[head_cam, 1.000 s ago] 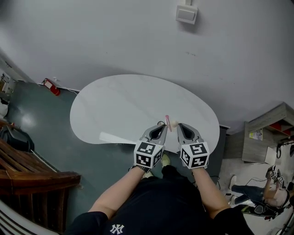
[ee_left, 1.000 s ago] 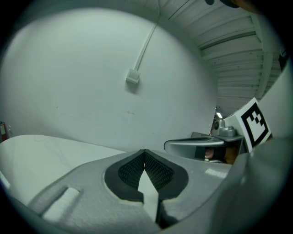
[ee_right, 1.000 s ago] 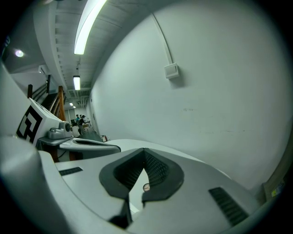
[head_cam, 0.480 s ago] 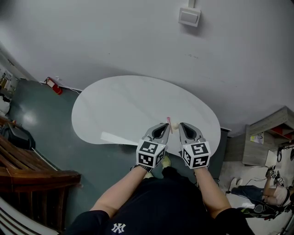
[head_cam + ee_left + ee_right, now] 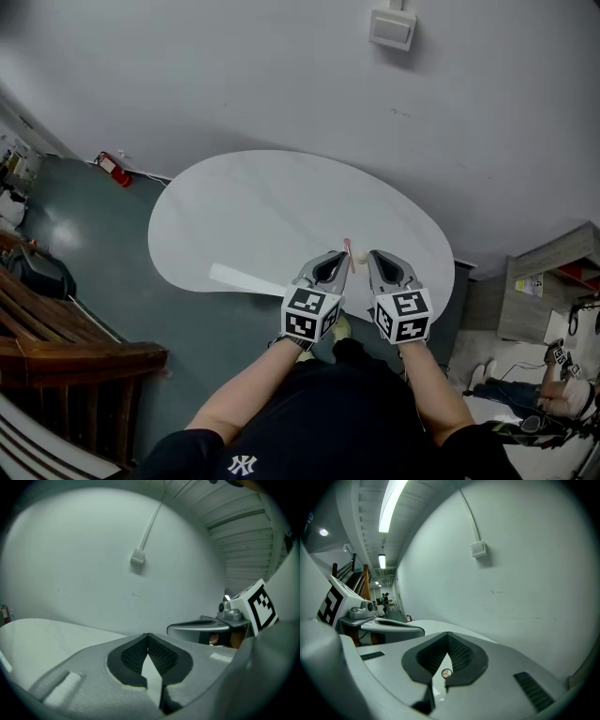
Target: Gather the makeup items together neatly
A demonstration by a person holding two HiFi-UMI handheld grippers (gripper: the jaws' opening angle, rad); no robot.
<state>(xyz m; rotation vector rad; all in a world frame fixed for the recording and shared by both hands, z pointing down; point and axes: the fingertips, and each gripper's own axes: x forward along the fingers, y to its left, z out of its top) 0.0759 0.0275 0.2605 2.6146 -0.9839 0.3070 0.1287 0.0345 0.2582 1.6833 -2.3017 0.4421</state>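
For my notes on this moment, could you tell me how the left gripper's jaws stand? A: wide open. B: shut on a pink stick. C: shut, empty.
C: in its own view the left gripper has its jaws meeting at the tips, with only the white table showing through the gap below.

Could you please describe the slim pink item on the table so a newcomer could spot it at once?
Find the white kidney-shaped table, then its near edge, where the left gripper and right gripper sit side by side. The pink stick shows just past their tips, in the gap between them; nothing else on the top is pink.
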